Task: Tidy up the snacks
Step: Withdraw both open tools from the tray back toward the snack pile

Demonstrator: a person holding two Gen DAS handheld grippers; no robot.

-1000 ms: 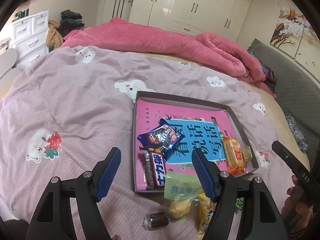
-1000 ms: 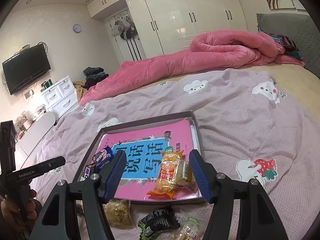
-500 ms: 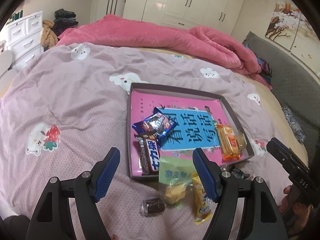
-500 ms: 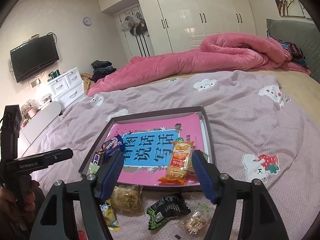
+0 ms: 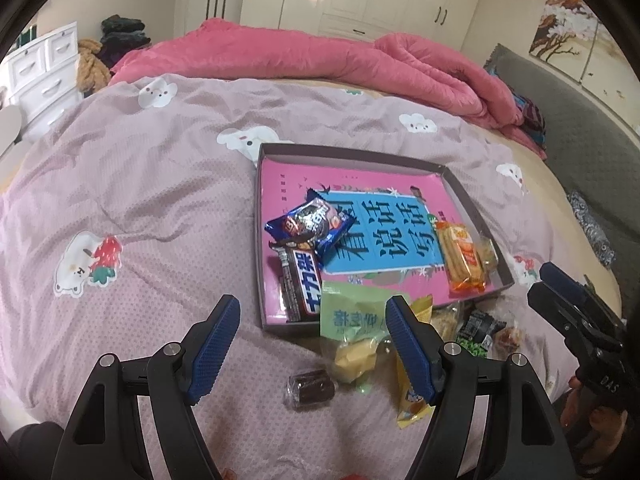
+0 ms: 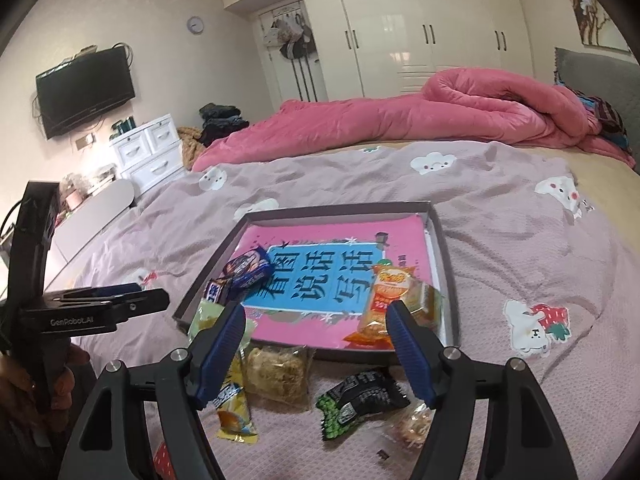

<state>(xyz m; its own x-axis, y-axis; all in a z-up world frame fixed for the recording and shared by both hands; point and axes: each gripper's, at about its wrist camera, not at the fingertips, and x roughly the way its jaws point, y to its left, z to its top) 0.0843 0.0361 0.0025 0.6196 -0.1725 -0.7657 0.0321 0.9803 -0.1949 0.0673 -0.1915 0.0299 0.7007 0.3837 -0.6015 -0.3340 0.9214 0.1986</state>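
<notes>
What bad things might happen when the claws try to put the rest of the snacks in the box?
1. The green packet leans over the box's near wall, so a nudge might slide it back onto the bedspread.
2. The black-and-green packet, crumbly clear bag and yellow packet lie crowded together, so the open right claw may catch two.
3. The soft bedspread could let small snacks sink or roll.

Right hand-held gripper [image 6: 314,344] jaws apart, nothing between, over loose snacks on the bed [image 6: 520,248]: black-green packet [image 6: 360,400], crumbly bar [image 6: 278,372]. Orange packet [image 6: 384,300] inside shallow box [image 6: 444,280]
</notes>
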